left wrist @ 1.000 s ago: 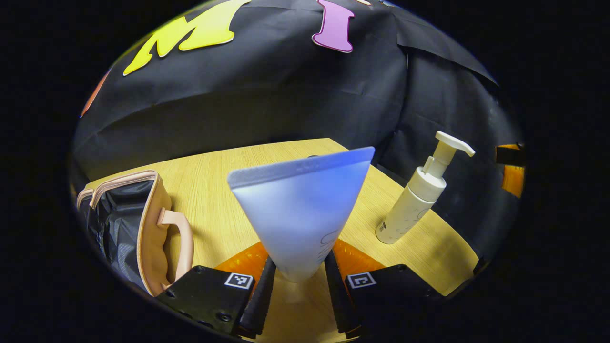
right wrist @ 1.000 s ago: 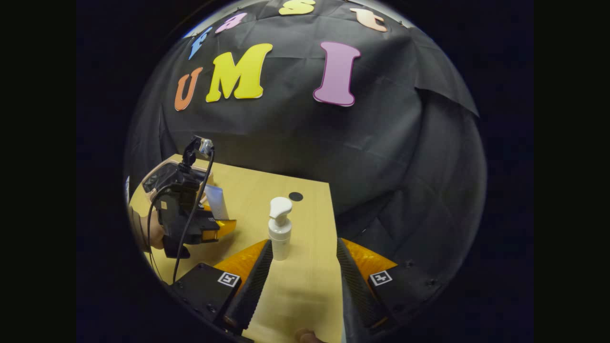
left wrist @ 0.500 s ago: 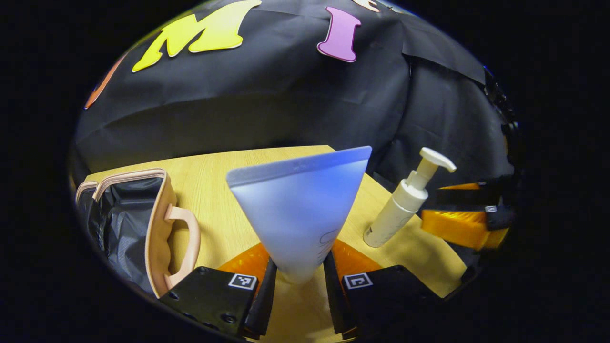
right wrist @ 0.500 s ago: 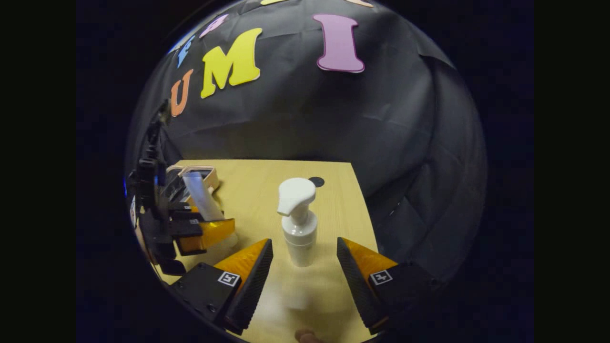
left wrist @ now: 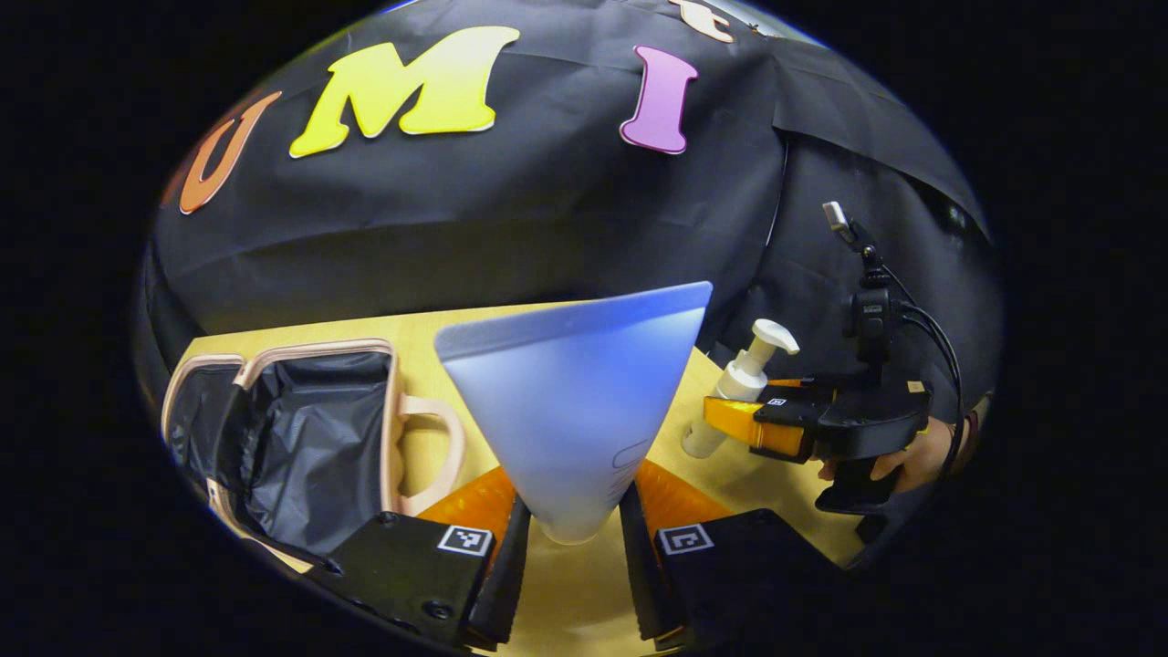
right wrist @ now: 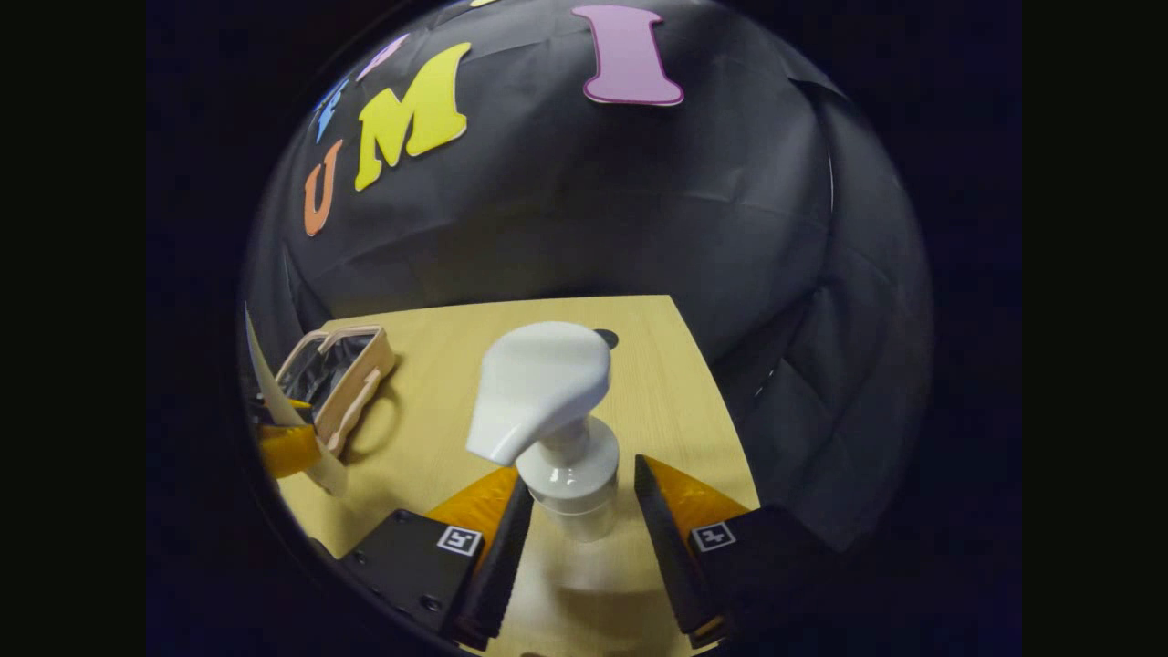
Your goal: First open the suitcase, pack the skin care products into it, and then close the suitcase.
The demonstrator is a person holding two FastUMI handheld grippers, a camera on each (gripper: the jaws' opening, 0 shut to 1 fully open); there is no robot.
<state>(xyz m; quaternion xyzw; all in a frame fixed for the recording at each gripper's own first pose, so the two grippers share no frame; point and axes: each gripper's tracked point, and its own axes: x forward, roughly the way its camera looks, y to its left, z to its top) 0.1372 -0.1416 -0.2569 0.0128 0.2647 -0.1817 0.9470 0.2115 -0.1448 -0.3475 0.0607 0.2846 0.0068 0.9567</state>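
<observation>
A pale blue tube (left wrist: pixel 575 411) stands upright between the fingers of my left gripper (left wrist: pixel 570 525), which is shut on its lower end. To its left the pink suitcase (left wrist: pixel 301 429) lies open on the table, black lining showing and its handle facing the tube. In the right gripper view a white pump bottle (right wrist: pixel 557 429) stands between the fingers of my right gripper (right wrist: pixel 582 479). The left finger is at its side and the right finger (right wrist: pixel 666 538) stands a small gap off, so this gripper is open. From the left gripper view that bottle (left wrist: pixel 739 392) shows inside the right gripper (left wrist: pixel 744 424).
The wooden table (right wrist: pixel 438 365) ends at the black cloth wall behind and on the right. A small dark round spot (right wrist: pixel 602 339) lies near its far edge. A hand (left wrist: pixel 912 456) holds the right gripper. The suitcase (right wrist: pixel 342 379) and the tube (right wrist: pixel 274 392) show at far left.
My right gripper has moved forward until the pump bottle stands between its fingers, which have narrowed slightly. My left gripper has swung left with the tube, bringing more of the open suitcase into view.
</observation>
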